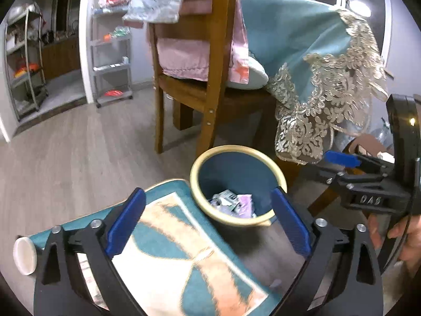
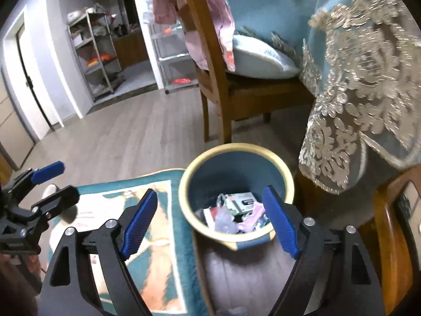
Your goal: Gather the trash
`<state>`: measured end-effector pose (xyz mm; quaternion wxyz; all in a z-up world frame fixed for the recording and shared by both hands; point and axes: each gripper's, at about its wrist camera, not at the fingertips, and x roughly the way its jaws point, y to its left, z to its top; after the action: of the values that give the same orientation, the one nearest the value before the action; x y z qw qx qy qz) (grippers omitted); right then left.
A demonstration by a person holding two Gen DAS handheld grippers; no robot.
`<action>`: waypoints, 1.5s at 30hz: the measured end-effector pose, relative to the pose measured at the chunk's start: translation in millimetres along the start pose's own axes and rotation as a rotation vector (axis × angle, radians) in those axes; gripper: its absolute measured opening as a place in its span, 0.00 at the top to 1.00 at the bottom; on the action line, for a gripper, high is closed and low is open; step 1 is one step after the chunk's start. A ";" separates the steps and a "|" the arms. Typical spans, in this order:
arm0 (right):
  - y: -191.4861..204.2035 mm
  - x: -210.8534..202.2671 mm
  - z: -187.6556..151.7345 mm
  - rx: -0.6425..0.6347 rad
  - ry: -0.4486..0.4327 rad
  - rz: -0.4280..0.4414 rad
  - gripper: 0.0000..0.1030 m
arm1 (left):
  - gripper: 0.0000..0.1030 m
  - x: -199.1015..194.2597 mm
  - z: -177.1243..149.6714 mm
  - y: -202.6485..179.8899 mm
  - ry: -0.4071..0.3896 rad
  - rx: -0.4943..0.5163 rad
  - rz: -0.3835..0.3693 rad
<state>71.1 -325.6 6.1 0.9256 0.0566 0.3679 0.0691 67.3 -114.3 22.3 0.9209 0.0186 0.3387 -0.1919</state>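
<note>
Blue-padded jaws of both tools fill the foreground: we see the left hand-held gripper (image 1: 208, 223) and the right hand-held gripper (image 2: 210, 226) spread wide, each released and holding nothing between its pads. Just ahead of and below both stands the round blue waste bin with a cream rim (image 2: 235, 196), upright on the grey wood-look floor (image 1: 79, 152), touching the edge of the teal and cream patterned rug (image 1: 184, 263). Inside it lies the collected trash, a heap of crumpled wrappers and small cartons (image 2: 236, 213). We judge the bin's mouth to sit nearer the right tool's fingers, slightly right of centre for both. No loose trash is clearly visible on the floor, so the next move depends on finding more. Behind rise a brown wooden chair (image 1: 208, 79) and a teal lace-edged tablecloth (image 1: 315, 79).
</note>
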 end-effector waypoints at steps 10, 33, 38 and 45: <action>4.8 -59.6 -37.4 0.048 -0.051 -0.051 0.07 | 0.06 -66.6 -29.7 0.8 -0.004 0.030 0.098; 7.8 -59.1 -33.5 0.019 -0.063 -0.184 0.05 | 0.06 -50.8 -32.5 -32.0 0.021 0.047 0.097; 10.7 -57.9 -32.6 -0.002 -0.050 -0.163 0.05 | 0.06 -44.5 -30.6 -40.2 0.002 0.076 0.125; 10.3 -57.5 -32.0 -0.008 -0.048 -0.156 0.05 | 0.06 -35.1 -29.9 -43.7 0.022 0.077 0.117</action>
<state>6.8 -323.5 23.2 0.9369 0.0255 0.3486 -0.0030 8.3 -137.9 25.6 0.9254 0.0758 0.3397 -0.1502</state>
